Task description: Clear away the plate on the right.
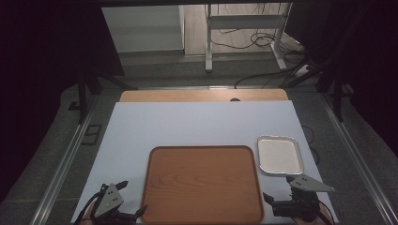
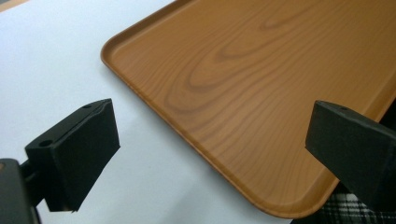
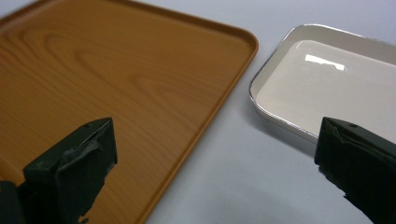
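Note:
A large wooden tray point(image 1: 202, 185) lies empty on the white table sheet near the front edge. A small white metal-rimmed tray point(image 1: 279, 154), also empty, sits just right of its far corner. My left gripper point(image 1: 133, 200) hovers at the wooden tray's near left corner, open, with nothing between its jaws. In the left gripper view that gripper point(image 2: 210, 154) spans the wooden tray's point(image 2: 243, 84) left rim. My right gripper point(image 1: 280, 191) waits open at the near right corner. In the right gripper view it point(image 3: 215, 168) straddles the gap between the wooden tray point(image 3: 116, 84) and the white tray point(image 3: 327, 84).
The white sheet point(image 1: 202, 126) covers a wooden table point(image 1: 202, 95) whose far edge shows beyond it. Past the table are a metal stand point(image 1: 244, 42) and floor cables point(image 1: 263, 77). A rail point(image 1: 70, 154) runs along the left side of the table.

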`<act>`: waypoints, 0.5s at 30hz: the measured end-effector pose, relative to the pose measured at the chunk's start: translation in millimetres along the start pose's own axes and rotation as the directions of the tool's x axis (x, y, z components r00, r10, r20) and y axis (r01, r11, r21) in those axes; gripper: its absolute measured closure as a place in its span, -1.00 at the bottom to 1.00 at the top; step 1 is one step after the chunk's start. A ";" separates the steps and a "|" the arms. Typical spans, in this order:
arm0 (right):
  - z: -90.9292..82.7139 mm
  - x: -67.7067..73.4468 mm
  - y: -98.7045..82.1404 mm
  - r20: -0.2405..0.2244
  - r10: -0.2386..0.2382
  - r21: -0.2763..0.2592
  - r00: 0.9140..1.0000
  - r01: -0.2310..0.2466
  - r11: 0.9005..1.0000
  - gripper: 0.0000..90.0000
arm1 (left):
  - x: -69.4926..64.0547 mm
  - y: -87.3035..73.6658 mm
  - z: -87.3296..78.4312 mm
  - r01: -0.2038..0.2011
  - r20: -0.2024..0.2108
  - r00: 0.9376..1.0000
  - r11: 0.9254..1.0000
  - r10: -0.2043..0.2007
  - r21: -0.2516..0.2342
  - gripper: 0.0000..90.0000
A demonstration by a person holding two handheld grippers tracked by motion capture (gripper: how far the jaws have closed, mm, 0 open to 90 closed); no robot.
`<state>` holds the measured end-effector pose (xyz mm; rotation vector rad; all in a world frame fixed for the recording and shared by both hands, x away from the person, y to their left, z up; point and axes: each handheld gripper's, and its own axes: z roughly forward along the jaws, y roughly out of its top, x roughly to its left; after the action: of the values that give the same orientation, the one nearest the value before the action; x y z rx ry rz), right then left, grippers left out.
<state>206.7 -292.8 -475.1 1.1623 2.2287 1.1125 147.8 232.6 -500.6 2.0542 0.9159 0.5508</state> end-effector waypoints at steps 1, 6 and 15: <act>0.3 -0.3 -0.2 -0.007 -0.004 0.002 1.000 0.004 1.000 -1.00 | 0.6 -0.5 -0.7 0.009 -0.002 1.000 1.000 -0.009 -0.003 -0.94; 0.5 -4.8 -0.9 -0.045 0.023 -0.010 0.999 -0.023 1.000 -1.00 | 3.8 -2.3 -3.7 0.050 -0.008 0.999 0.998 -0.050 -0.026 -0.95; 1.5 -5.3 -1.5 -0.036 0.019 -0.003 0.999 -0.019 1.000 -1.00 | 4.9 -5.6 -9.7 0.106 -0.035 0.993 0.990 -0.110 -0.098 -0.97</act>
<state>210.0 -296.9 -477.3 1.1737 2.2459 1.1530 142.4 243.4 -499.1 1.9018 0.9989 0.5693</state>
